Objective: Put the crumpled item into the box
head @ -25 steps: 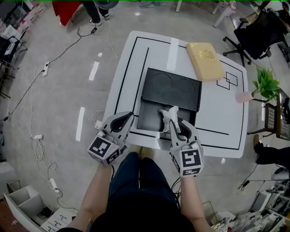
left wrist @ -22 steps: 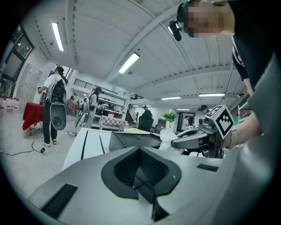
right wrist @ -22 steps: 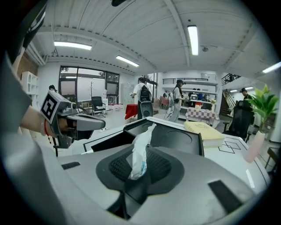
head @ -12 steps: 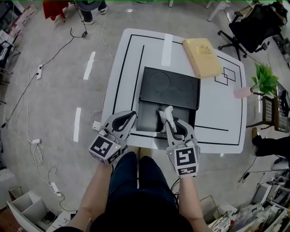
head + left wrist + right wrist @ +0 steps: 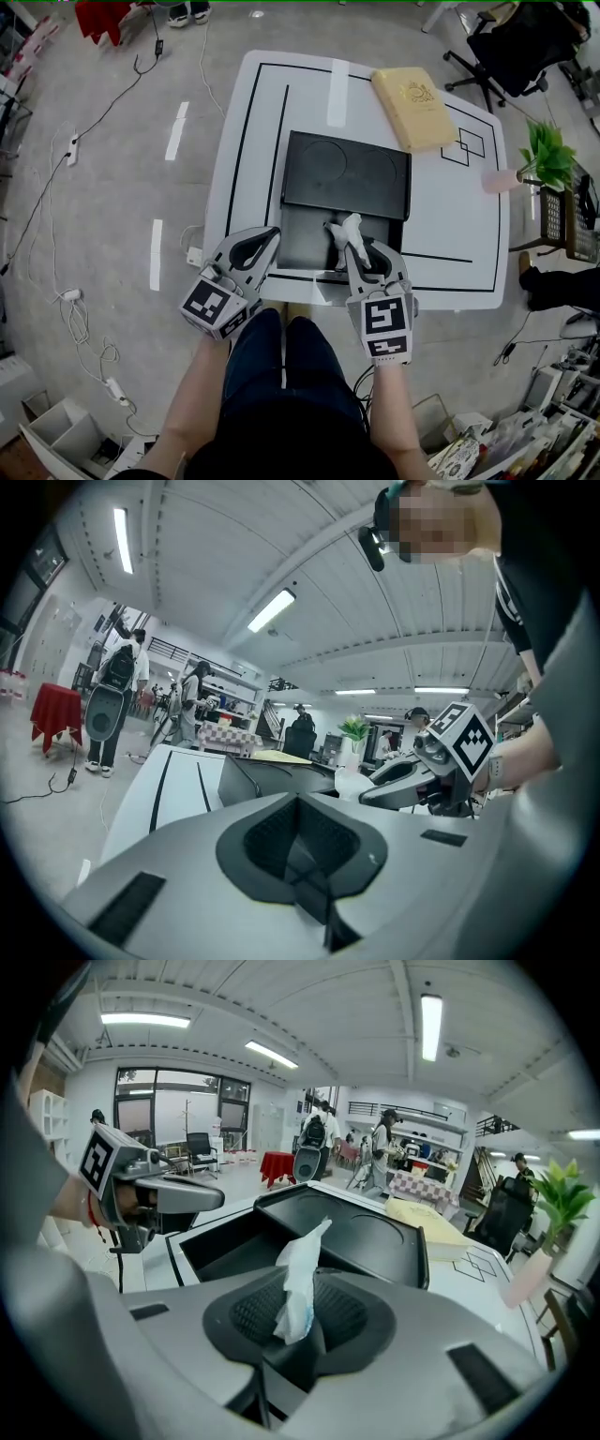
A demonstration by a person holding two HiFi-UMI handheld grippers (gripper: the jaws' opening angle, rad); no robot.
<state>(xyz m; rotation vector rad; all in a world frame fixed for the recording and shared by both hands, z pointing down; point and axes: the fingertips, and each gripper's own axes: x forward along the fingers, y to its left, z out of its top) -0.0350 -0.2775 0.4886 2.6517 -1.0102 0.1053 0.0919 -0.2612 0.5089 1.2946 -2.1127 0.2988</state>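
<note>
Both forearms reach forward from the body, side by side and apart. The left forearm (image 5: 192,394) carries the left gripper (image 5: 270,236), which lies close to level and angles inward toward the other; its 2 jaws are pressed together with nothing between them. The right forearm (image 5: 389,412) bears the right gripper (image 5: 361,251), tipped more steeply downward. Its 2 jaws have just been opening a little, yet the crumpled tissue (image 5: 300,1274) stands up between the pads, pinched at its lower end. Both marker cubes face up at the head: the left cube (image 5: 214,309) is turned on a corner, the right cube (image 5: 382,323) sits squarer.
</note>
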